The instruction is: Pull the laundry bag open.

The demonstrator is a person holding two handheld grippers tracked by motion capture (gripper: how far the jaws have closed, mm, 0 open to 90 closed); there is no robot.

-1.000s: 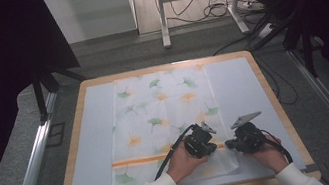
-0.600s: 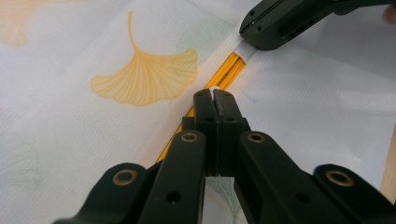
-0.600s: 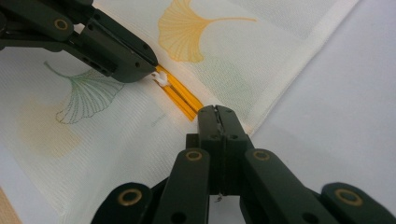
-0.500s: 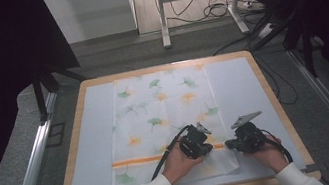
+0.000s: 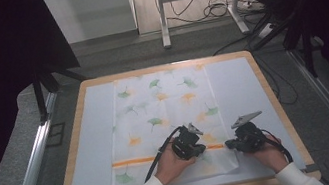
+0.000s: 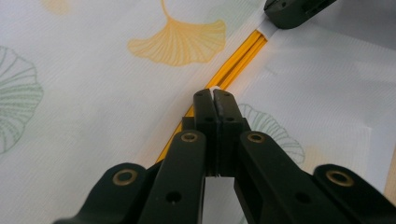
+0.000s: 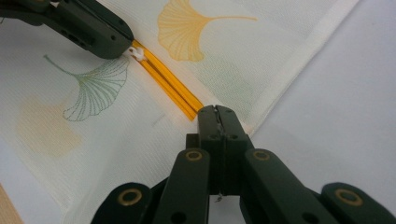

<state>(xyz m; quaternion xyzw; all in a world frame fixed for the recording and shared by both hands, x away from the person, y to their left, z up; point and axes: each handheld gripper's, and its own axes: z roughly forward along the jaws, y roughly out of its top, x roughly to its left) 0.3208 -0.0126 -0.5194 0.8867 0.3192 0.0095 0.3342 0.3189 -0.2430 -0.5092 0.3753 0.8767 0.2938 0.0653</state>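
A white cloth [image 5: 165,107] printed with green and orange ginkgo leaves lies flat on the pale mat [image 5: 237,85]. An orange stripe [image 5: 133,161] crosses it near its front end. My left gripper [image 5: 201,147] is shut, pinching a small fold of cloth on the stripe [image 6: 243,51]; its tips [image 6: 214,94] hold a bit of white fabric. My right gripper [image 5: 228,144] is shut on the cloth's right edge where the stripe ends, seen up close as jaws pressed together [image 7: 215,110]. The left gripper [image 7: 127,48] also shows in the right gripper view, nipping white cloth.
The mat rests on a wood-rimmed board [image 5: 163,67]. Metal rails [image 5: 32,165] run along both sides of it. A stand leg [image 5: 161,12] and cables [image 5: 214,10] lie on the floor beyond the far edge. Bare mat flanks the cloth left and right.
My left gripper has shifted slightly to the left along the orange stripe. The right gripper has stayed where it was.
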